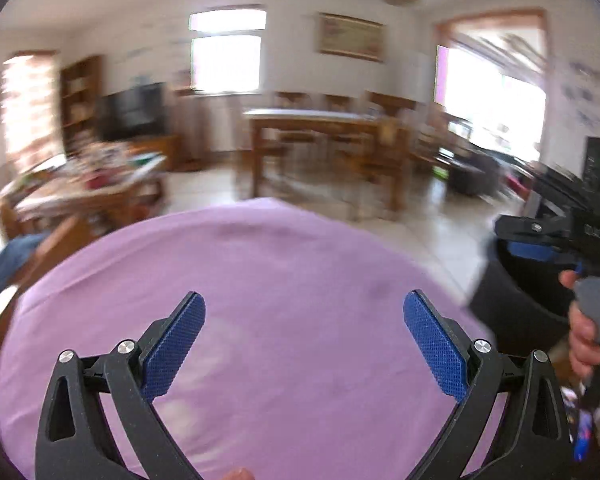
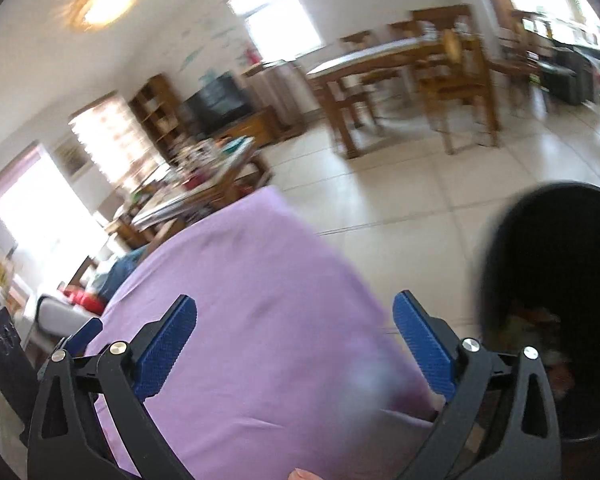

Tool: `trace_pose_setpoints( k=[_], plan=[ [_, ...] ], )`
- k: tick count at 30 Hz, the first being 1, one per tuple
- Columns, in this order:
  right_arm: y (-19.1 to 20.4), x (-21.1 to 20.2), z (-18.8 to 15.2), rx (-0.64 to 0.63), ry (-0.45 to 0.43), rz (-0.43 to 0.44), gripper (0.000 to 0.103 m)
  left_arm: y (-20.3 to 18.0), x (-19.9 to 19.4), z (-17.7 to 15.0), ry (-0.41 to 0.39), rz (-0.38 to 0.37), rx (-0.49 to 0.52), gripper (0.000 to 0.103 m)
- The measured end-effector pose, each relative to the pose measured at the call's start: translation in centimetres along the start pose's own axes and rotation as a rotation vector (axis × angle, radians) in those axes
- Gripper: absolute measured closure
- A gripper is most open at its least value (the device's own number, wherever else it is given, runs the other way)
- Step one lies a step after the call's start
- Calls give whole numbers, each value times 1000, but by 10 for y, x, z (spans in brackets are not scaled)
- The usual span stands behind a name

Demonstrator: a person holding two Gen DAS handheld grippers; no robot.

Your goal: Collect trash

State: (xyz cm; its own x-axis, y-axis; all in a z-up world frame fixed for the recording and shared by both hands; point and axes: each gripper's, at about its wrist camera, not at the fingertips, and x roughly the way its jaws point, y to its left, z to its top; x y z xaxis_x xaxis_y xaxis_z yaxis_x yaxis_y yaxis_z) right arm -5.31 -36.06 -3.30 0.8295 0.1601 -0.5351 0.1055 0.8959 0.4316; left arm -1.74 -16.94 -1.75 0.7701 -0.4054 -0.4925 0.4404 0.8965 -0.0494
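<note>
The left gripper (image 1: 304,312) hangs over a purple cloth (image 1: 260,280) on the counter, tipped down a little. Its blue fingers (image 1: 176,344) stand wide apart with nothing between them. The right gripper (image 2: 296,316) is tipped down too, its fingers (image 2: 424,344) wide and holding nothing. A hand (image 1: 586,320) holds its grip. The black trash bin (image 2: 552,280) stands on the floor beside the counter, with trash (image 2: 532,320) inside.
</note>
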Motion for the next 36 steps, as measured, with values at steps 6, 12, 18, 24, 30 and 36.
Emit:
trace_pose_setpoints(
  k=[6, 12, 18, 24, 30, 36],
  plan=[
    [91, 49, -19, -136, -23, 69, 5, 83, -29, -15, -9, 187, -96, 5],
    [144, 62, -48, -261, -139, 26, 5, 116, -40, -15, -6, 266, -157, 5],
    [161, 42, -51, -331, -292, 2, 5, 125, -40, -10, -22, 326, -174, 5],
    [166, 38, -53, -331, -319, 10, 5, 124, -43, -14, -14, 355, -189, 5],
    [164, 39, -52, -309, -332, 24, 5, 129, -48, -19, -36, 371, -207, 5],
    [167, 36, -53, -316, -351, 27, 5, 127, -48, -20, -42, 377, -203, 5]
  ],
)
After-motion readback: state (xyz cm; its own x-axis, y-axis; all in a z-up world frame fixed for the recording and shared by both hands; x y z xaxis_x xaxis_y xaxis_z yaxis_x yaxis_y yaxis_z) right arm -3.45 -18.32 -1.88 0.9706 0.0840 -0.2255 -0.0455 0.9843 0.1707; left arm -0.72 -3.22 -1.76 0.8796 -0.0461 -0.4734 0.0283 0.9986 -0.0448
